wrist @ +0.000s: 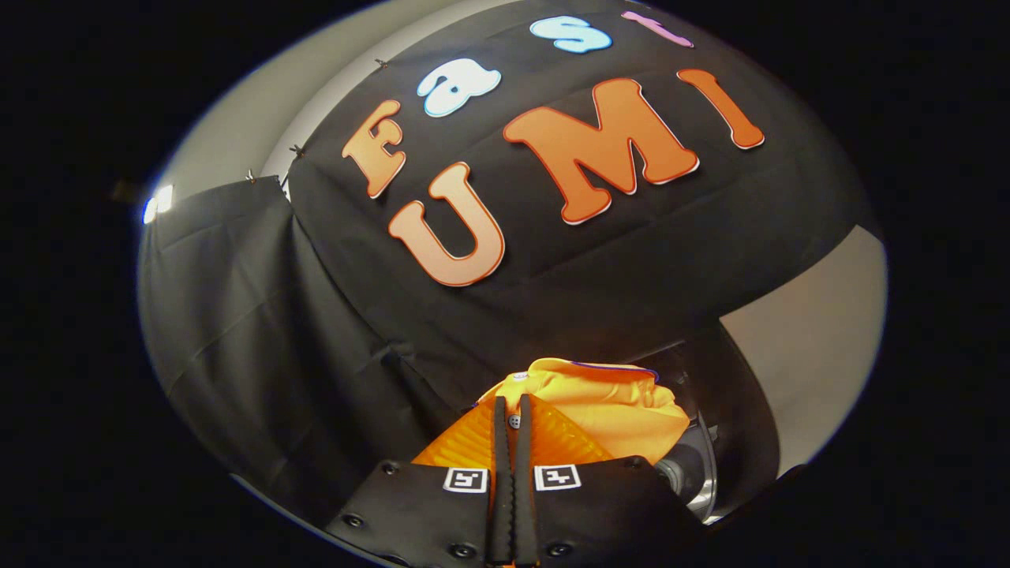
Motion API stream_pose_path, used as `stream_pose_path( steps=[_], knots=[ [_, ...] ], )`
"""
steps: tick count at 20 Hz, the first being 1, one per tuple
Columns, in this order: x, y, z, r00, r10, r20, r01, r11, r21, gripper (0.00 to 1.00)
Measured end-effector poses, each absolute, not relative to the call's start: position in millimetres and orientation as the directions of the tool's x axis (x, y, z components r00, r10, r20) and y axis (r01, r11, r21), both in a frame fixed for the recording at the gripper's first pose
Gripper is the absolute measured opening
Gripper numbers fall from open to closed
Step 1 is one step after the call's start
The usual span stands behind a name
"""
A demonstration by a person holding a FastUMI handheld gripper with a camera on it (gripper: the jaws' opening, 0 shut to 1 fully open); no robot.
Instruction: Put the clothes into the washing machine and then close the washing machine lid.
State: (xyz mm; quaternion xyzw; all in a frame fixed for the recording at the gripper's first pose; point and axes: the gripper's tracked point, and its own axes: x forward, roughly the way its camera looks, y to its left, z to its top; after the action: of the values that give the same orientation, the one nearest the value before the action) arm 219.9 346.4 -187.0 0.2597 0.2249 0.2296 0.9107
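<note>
My gripper (511, 409) is held up in the air, its two black toothed fingers (500, 473) pressed close together. An orange garment (611, 402) is pinched between them near the tips; it bunches up just ahead of the fingers and spills to their right. Ribbed orange fabric lies on both sides of the fingers. Beyond and right of the garment is the washing machine (742, 410), a dark round body with a shiny metal rim (705, 465) around its opening. The garment hides part of that opening, and I cannot see inside the drum.
Black cloth (260, 331) walls the booth ahead and to the left. A pale wall (821, 347) stands behind the washing machine on the right. A bright light (158, 203) shines at the far left.
</note>
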Motion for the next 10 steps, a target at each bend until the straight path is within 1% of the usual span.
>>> stream_pose_path(
  steps=[4, 10],
  knots=[
    [217, 371, -266, 0.775, 0.505, -0.381, -0.237, 0.79, 0.565, 0.08],
    [223, 381, -389, 0.764, 0.415, -0.494, -0.127, 0.848, 0.515, 0.08]
  ],
)
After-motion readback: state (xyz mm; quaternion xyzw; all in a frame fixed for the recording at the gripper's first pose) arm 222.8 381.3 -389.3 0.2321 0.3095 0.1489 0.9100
